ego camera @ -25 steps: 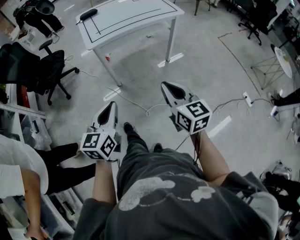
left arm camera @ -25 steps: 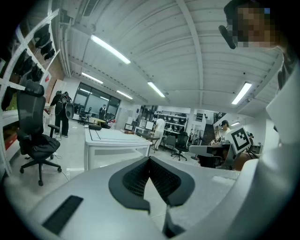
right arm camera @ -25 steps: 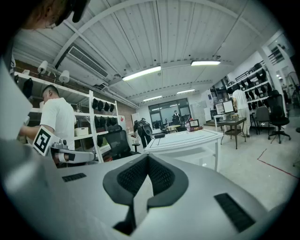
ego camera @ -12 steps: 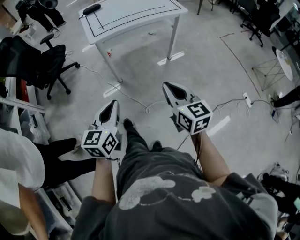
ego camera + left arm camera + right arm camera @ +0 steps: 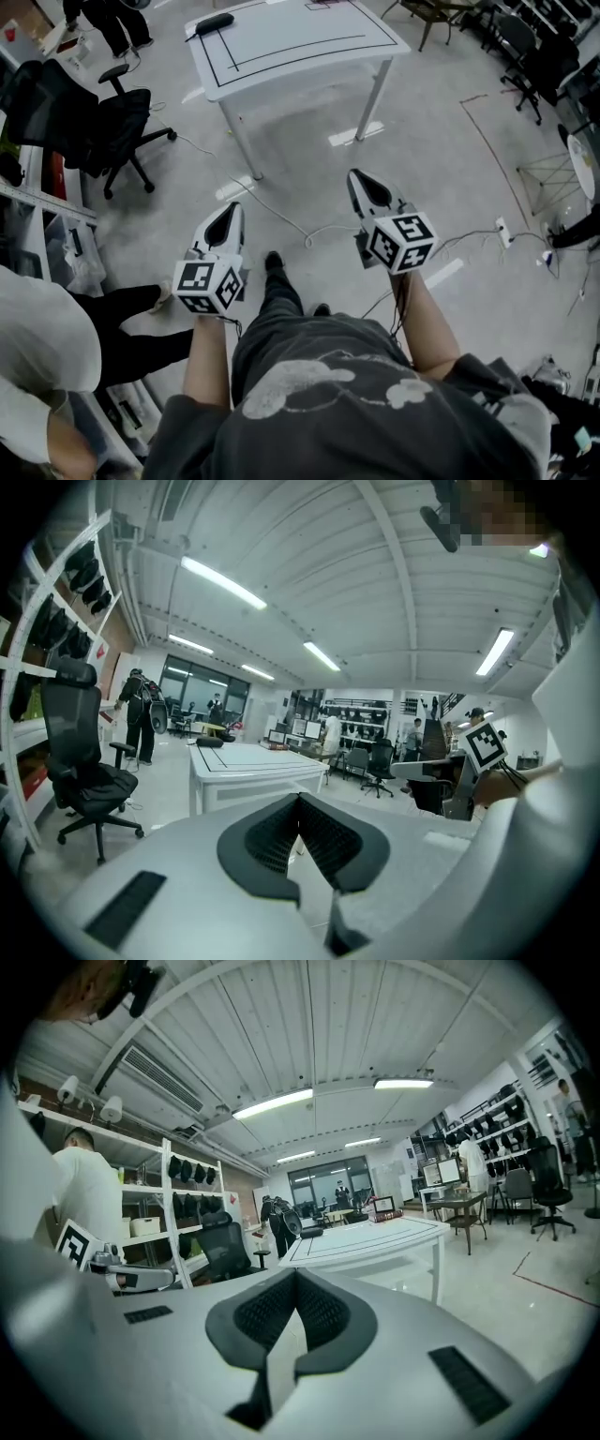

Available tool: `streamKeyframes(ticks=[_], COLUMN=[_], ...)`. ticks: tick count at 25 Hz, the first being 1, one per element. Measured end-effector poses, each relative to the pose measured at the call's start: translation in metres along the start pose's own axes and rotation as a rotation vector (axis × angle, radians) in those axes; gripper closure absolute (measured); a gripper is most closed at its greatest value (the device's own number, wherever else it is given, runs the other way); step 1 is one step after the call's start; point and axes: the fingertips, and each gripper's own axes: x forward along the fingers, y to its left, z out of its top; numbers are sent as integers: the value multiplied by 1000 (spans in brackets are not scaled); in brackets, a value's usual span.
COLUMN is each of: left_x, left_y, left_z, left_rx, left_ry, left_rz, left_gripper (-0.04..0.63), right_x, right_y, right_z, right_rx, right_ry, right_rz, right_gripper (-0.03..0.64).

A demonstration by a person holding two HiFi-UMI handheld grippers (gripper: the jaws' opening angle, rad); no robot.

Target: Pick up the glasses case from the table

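A white table stands at twelve o'clock on the pale grey floor, with a white tape strip by its leg. A black office chair sits at ten o'clock and shelving at nine. Long strip lights cross the ribbed white ceiling.

Bright, even light comes from ceiling strip lights, blown out white in both gripper views. In the head view the table casts a soft shadow on the floor. Fisheye distortion bends the edges; gripper-view corners go black.
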Motion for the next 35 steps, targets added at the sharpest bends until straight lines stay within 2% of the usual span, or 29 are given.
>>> streamKeyframes(ticks=[9,14,18,29,35], left_x=[98,128,140,185,229], left_y=[110,167,205,245,268], left_z=[44,66,75,90,103], left_rx=[-1,-29,-47,-43,-17], left_ry=[-21,-38,-48,-31,-23], left_rz=[-17,-25,-22,-1,5], left_gripper=[594,594,594,594,594], right_x=[128,188,222,283,365], right_y=[-16,-5,1,-26,-70], right_z=[36,60,62,68,76], right_rx=[-9,-35,-27,-24,-2], right_ry=[3,4,0,27,24], right_rz=[-38,-44,-57,-58,-24], right_gripper=[617,617,617,617,617])
